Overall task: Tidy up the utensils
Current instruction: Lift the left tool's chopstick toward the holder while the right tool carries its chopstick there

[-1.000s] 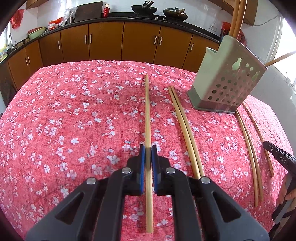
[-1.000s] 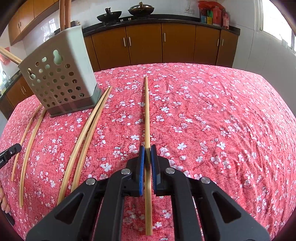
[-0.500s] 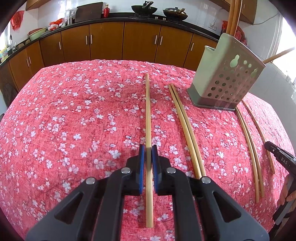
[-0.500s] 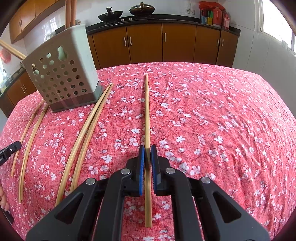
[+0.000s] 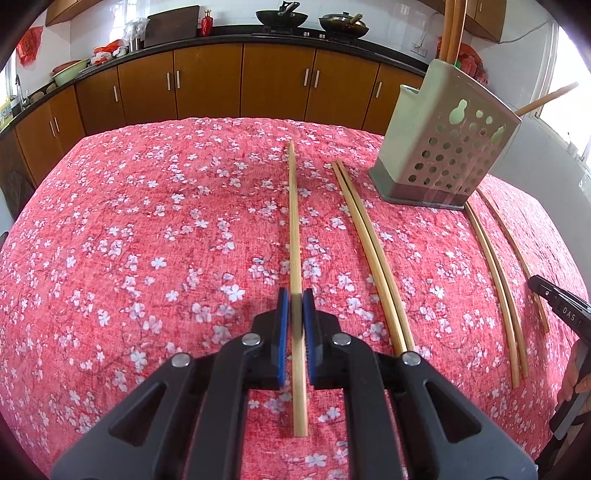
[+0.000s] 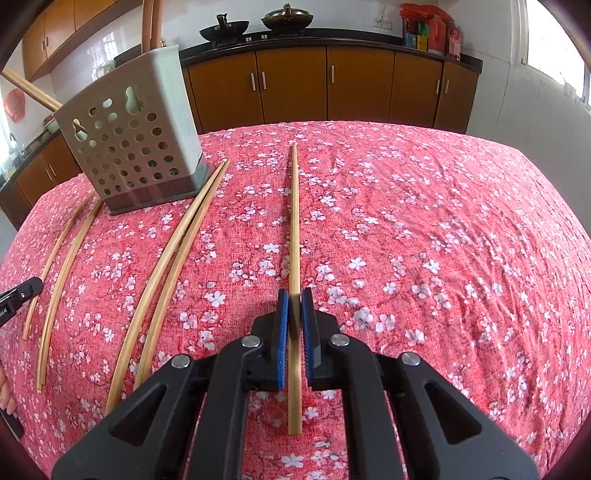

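Note:
My left gripper (image 5: 295, 302) is shut on a bamboo chopstick (image 5: 293, 221) and holds it above the red floral tablecloth (image 5: 147, 240). My right gripper (image 6: 294, 302) is shut on another bamboo chopstick (image 6: 294, 221), also held above the cloth. A grey perforated utensil holder (image 5: 450, 151) stands at the back, seen too in the right wrist view (image 6: 133, 144), with chopsticks sticking out of its top. A pair of chopsticks (image 5: 369, 251) lies beside it, seen also in the right wrist view (image 6: 173, 266). More chopsticks (image 5: 498, 273) lie on the holder's other side.
Brown kitchen cabinets (image 5: 207, 81) with a black counter run behind the table. Woks (image 5: 282, 16) sit on the stove. The other gripper's tip (image 5: 554, 306) shows at the left wrist view's right edge. The table edge drops off at the far side.
Both grippers have risen a little and pulled back with their chopsticks. The holder looks smaller and farther in both views.

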Available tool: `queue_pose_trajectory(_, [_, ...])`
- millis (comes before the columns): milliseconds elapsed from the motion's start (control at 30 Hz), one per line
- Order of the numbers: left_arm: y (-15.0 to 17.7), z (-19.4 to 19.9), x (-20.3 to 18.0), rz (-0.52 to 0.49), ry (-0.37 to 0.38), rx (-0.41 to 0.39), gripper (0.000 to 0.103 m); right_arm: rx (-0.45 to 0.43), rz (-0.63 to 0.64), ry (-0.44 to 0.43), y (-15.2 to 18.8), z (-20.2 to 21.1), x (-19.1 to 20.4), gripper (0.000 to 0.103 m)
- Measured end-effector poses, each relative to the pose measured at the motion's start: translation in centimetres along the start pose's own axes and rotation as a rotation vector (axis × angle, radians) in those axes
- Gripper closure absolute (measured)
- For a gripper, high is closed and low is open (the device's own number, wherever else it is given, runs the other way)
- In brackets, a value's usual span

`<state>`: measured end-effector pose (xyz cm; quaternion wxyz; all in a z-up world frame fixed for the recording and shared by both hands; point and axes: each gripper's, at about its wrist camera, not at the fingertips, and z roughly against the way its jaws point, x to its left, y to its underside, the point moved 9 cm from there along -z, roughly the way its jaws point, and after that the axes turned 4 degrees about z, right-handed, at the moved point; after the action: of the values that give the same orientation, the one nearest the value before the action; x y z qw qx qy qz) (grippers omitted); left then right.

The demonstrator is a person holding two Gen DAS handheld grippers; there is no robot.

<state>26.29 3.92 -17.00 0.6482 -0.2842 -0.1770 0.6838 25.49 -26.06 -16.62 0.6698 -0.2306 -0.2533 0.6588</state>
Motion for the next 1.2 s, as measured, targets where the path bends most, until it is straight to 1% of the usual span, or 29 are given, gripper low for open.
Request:
queue_pose_trajectory(100, [0.1, 0.0, -0.2, -0.005, -0.010, 0.000, 0.095, -0.001, -0.008, -0.011, 0.1, 0.2, -0.5, 0.095])
queue_pose_trajectory(200, [0.1, 0.0, -0.5, -0.032, -0.025, 0.009, 0.095, -0.006, -0.014, -0.008, -0.1, 0.4, -1.2, 0.096])
queue_pose_trajectory(267, [-0.3, 0.3, -0.5, -0.032, -0.025, 0.007, 0.095, -0.037, -0.029, -0.015, -0.9, 1.2, -1.8, 0.096])
queue_pose_trajectory(433, [-2.5, 3.2, -0.8, -0.024, 0.009, -0.069, 0.095, -0.159, -0.065, -0.028, -3.4, 4.9, -2.8, 0.096])
queue_pose_trajectory(533, [-4.5, 5.8, -1.2, -0.024, 0.035, -0.140, 0.095, -0.233, -0.079, -0.031, -5.1, 7.2, -3.5, 0.096])
queue_pose_trajectory(633, [-6.4, 8.1, -1.3, -0.009, 0.058, -0.201, 0.095, -0.293, -0.091, -0.025, -6.4, 9.1, -4.1, 0.096])
queue_pose_trajectory(800, [-9.2, 11.3, -1.7, 0.026, 0.096, -0.284, 0.095, -0.379, -0.105, -0.024, -8.7, 11.6, -3.7, 0.096])
queue_pose_trajectory(967, [-11.3, 13.0, -1.5, 0.036, 0.095, -0.332, 0.095, -0.424, -0.098, -0.023, -10.2, 13.0, -3.7, 0.096])
queue_pose_trajectory(1200, [-12.7, 14.0, -1.9, 0.032, 0.096, -0.354, 0.095, -0.448, -0.087, -0.023, -10.9, 13.8, -2.7, 0.096])
